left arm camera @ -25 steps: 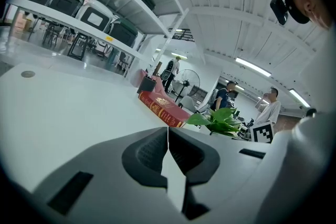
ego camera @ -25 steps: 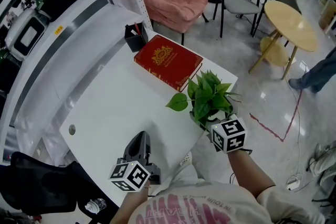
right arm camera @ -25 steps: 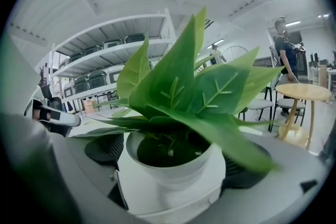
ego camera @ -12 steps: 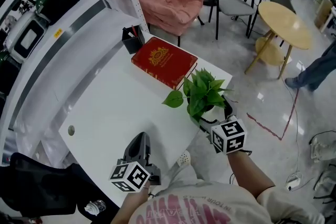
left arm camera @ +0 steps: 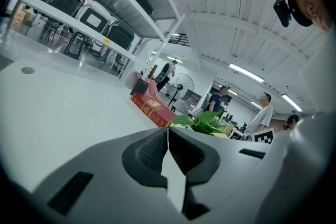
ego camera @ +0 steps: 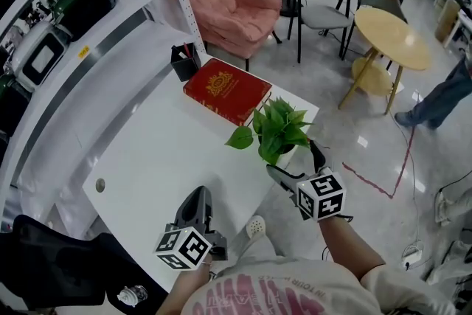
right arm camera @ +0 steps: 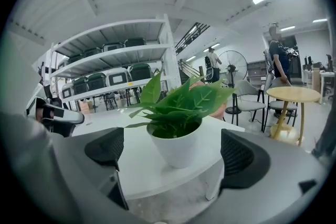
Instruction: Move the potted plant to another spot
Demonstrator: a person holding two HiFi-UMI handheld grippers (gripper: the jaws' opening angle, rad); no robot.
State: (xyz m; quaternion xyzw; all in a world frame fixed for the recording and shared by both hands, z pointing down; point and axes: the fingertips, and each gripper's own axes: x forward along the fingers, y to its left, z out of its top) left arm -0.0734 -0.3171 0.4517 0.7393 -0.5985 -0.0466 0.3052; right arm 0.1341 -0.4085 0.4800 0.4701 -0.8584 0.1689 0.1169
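Progress: the left gripper (ego camera: pixel 198 195) takes no part. The plant (ego camera: pixel 280 129) stands free on the table (ego camera: pixel 162 151), and the right gripper (ego camera: pixel 293 158) is open in front of it. Nothing holds the pot, so no carry is under way. From this moment alone I cannot tell whether the plant is at its start spot or already at a new one. If the move is not yet done, the grasp, lift and set-down are all left.
Axis: the pot stands upright, rim up, its long axis vertical. The leaves fan up and outward, and in the head view one leaf reaches to the left.
Left gripper: lower centre-left of the head view, lying on the table. Its own view shows the jaws pressed together with nothing between them.
Book (ego camera: pixel 227 90): red, flat on the table, upper centre of the head view.
Plant place: centre of the head view, at the table's right edge, just beside the book's near corner. In the right gripper view it sits mid-frame.
Right gripper: lower right of centre in the head view. The jaws are spread wide, one to each side of the pot's line. The pot is ahead of the pads and apart from both.
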